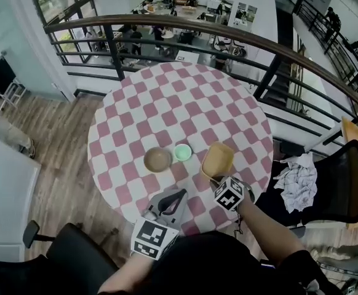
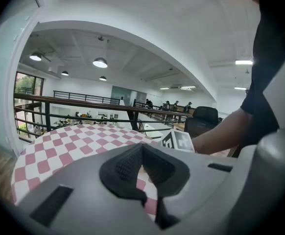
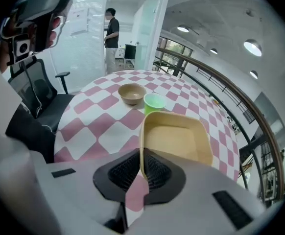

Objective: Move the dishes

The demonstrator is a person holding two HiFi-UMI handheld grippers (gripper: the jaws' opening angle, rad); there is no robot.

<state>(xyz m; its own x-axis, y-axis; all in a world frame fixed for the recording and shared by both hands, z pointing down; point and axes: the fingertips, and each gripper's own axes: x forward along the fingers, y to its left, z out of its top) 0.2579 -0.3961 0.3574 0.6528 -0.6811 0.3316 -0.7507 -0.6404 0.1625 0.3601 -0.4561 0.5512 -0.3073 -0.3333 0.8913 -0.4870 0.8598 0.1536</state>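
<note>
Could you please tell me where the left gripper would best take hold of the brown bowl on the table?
Probably the bowl by its rim on the near left side, one jaw inside and one outside, coming down from above. It stands upright and open, and the cup stands close on its right. The left gripper is nearest that side.

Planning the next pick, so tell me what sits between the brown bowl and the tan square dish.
The green cup stands between the brown bowl and the tan square dish, seen in the head view.
</note>
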